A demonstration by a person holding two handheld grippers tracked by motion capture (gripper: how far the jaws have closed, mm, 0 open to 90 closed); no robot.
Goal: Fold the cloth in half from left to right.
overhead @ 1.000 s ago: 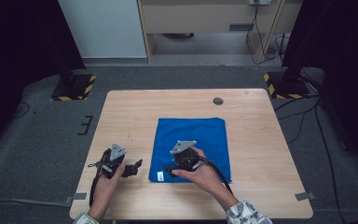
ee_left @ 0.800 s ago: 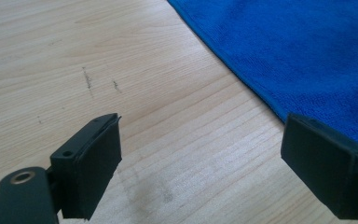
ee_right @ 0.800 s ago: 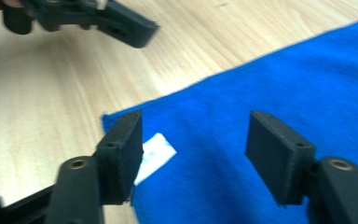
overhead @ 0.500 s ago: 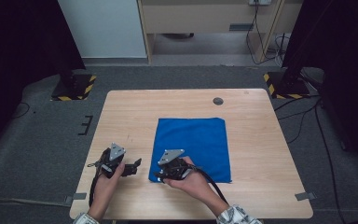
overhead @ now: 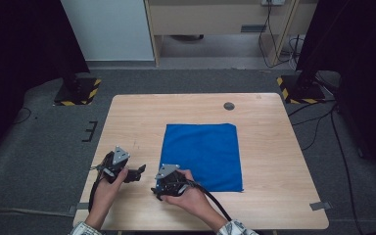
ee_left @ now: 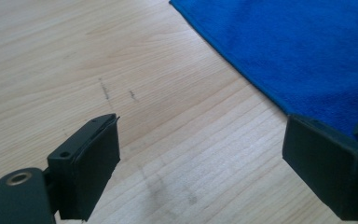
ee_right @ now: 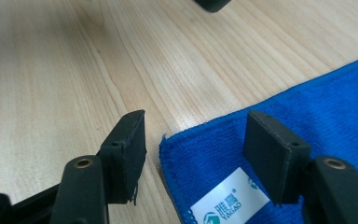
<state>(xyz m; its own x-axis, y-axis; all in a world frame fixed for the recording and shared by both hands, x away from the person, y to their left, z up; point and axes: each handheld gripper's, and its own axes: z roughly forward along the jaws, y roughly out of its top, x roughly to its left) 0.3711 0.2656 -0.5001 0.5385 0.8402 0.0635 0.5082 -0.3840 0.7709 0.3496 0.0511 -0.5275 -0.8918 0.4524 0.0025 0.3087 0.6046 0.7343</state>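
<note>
Blue cloth (overhead: 201,155): lies flat and spread out on the worktop (overhead: 274,161), a little right of the middle, its near edge close to the person's side.
Cloth corner: in the right gripper view the near-left corner of the blue cloth (ee_right: 279,154) sits between the two black fingers, with a white label (ee_right: 230,198) sewn on just inside the hem; the label carries a small logo and print too small to read in full.
Right gripper (overhead: 169,180): held in the person's right hand (overhead: 192,196) at the near-left corner of the cloth, low over the wood.
Right fingers (ee_right: 126,154): spread apart, one over bare wood just left of the corner, the other over the cloth; nothing is clamped between them.
Left gripper (overhead: 122,169): held in the left hand (overhead: 108,188) over bare worktop, left of the cloth and just beside the right gripper.
Left fingers (ee_left: 91,170): wide apart and holding nothing; between them is plain wood with a few faint dark marks, and the cloth's edge (ee_left: 233,60) runs across the upper right of that view.
Worktop: light wood, with a small dark round disc (overhead: 229,105) near the far edge, well apart from the cloth.
Cables: a black cable (overhead: 215,200) trails from the right gripper along the forearm.
</note>
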